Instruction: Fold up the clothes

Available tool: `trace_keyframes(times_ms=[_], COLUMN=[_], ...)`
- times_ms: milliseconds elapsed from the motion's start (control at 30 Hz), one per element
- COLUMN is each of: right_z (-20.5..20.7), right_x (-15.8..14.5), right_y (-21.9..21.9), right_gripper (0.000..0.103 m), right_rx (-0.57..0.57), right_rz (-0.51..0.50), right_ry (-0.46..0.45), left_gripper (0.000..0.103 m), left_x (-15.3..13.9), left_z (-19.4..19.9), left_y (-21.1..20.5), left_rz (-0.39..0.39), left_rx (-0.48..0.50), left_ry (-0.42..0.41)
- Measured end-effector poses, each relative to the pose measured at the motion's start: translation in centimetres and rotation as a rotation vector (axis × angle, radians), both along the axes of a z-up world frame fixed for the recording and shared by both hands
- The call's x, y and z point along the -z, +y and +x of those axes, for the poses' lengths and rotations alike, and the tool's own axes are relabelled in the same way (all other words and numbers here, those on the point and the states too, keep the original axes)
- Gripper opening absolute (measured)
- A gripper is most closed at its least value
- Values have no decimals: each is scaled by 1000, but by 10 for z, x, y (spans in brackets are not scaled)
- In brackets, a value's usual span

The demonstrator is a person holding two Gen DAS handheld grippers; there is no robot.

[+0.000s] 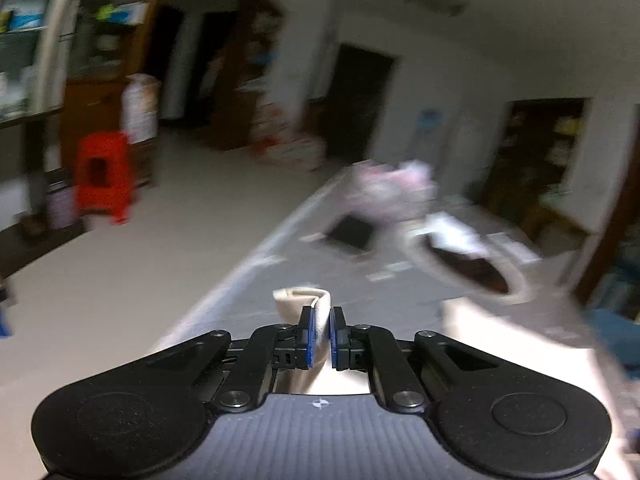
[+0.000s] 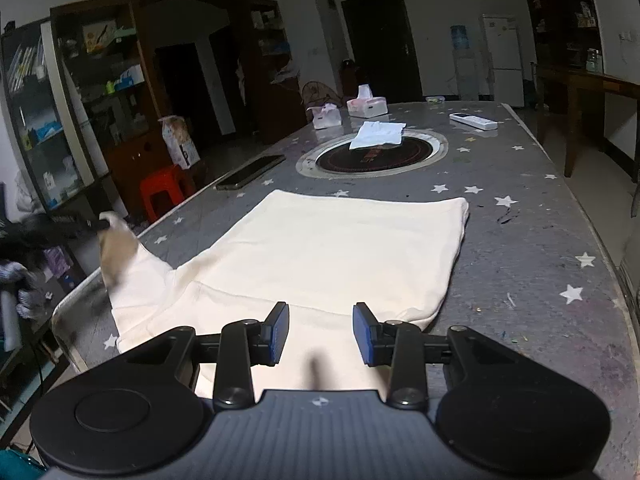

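A cream garment (image 2: 340, 248) lies partly folded on the grey star-patterned table (image 2: 520, 240). My right gripper (image 2: 320, 332) hovers open over its near edge, with nothing pinched between the blue pads. At the table's left edge my left gripper (image 2: 102, 224) holds up the garment's sleeve (image 2: 120, 252), which hangs stretched down to the rest of the cloth. The left wrist view is motion-blurred, but it shows my left gripper (image 1: 320, 332) shut on a rolled cream fold of the sleeve (image 1: 296, 300).
A dark phone (image 2: 250, 172) lies near the table's left edge. Beyond the garment is a round inset (image 2: 432, 148) with a white cloth (image 2: 378, 134) on it, then two tissue boxes (image 2: 366, 104) and a remote (image 2: 474, 120). A red stool (image 2: 164, 192) stands left of the table.
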State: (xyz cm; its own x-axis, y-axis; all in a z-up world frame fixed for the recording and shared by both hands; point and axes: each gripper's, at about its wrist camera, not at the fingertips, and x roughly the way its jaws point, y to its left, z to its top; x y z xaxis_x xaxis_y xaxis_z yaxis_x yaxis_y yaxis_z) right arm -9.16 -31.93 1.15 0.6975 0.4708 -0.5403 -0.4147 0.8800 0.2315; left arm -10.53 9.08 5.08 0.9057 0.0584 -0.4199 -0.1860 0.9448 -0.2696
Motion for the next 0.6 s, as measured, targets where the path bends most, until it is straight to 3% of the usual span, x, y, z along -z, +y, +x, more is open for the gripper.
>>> trace_keyframes(times_ms=[133, 333, 600], right_z=[-4, -7, -13], right_x=[-1, 1, 7], right_y=[-8, -24, -45], right_gripper=[35, 35, 35], right_rx=[17, 59, 118], right_rz=[20, 48, 60], right_ry=[-10, -21, -14], left_gripper=[8, 8, 6], left_x=[-29, -39, -8], left_z=[-3, 0, 11], left_y=[-51, -123, -192], left_rz=[-20, -48, -65], left_rx=[192, 449, 676], left_ry=[-78, -109, -1])
